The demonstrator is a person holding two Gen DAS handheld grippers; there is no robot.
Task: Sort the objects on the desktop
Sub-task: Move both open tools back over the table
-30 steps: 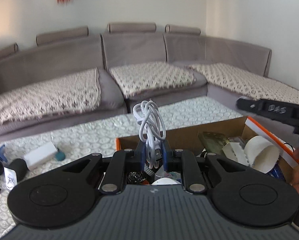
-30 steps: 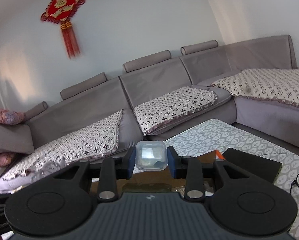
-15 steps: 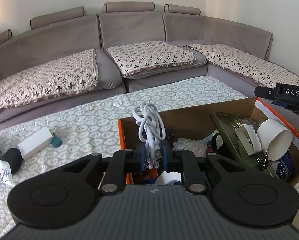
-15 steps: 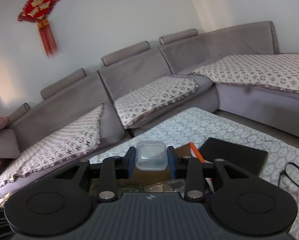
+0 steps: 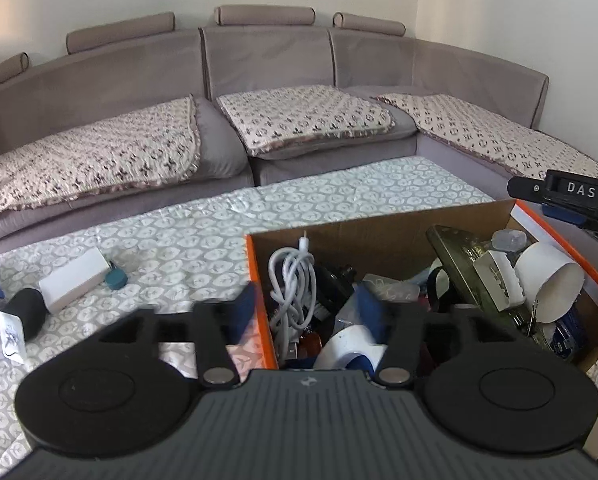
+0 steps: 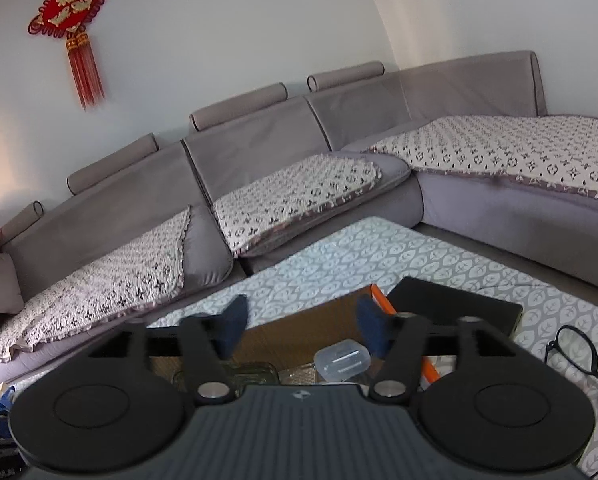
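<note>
An orange-edged cardboard box (image 5: 383, 222) stands on the patterned table, full of odds and ends. My left gripper (image 5: 305, 308) is open over its left end. The white coiled cable (image 5: 293, 286) lies loose in the box, between the spread fingers. My right gripper (image 6: 299, 326) is open above the box's right end (image 6: 311, 322). The small clear plastic case (image 6: 342, 365) lies below it, free of the pads; it also shows in the left wrist view (image 5: 509, 238). The right gripper's body (image 5: 567, 196) shows at the right edge of the left wrist view.
Left of the box lie a white block (image 5: 73, 280), a teal cap (image 5: 116, 279) and a black cylinder (image 5: 27, 310). A black flat case (image 6: 455, 300) and glasses (image 6: 575, 350) lie right of the box. A grey sofa (image 5: 259, 80) runs behind the table.
Both grippers opened. The white cable dropped from the left gripper into the box. The clear case dropped from the right gripper into the box.
</note>
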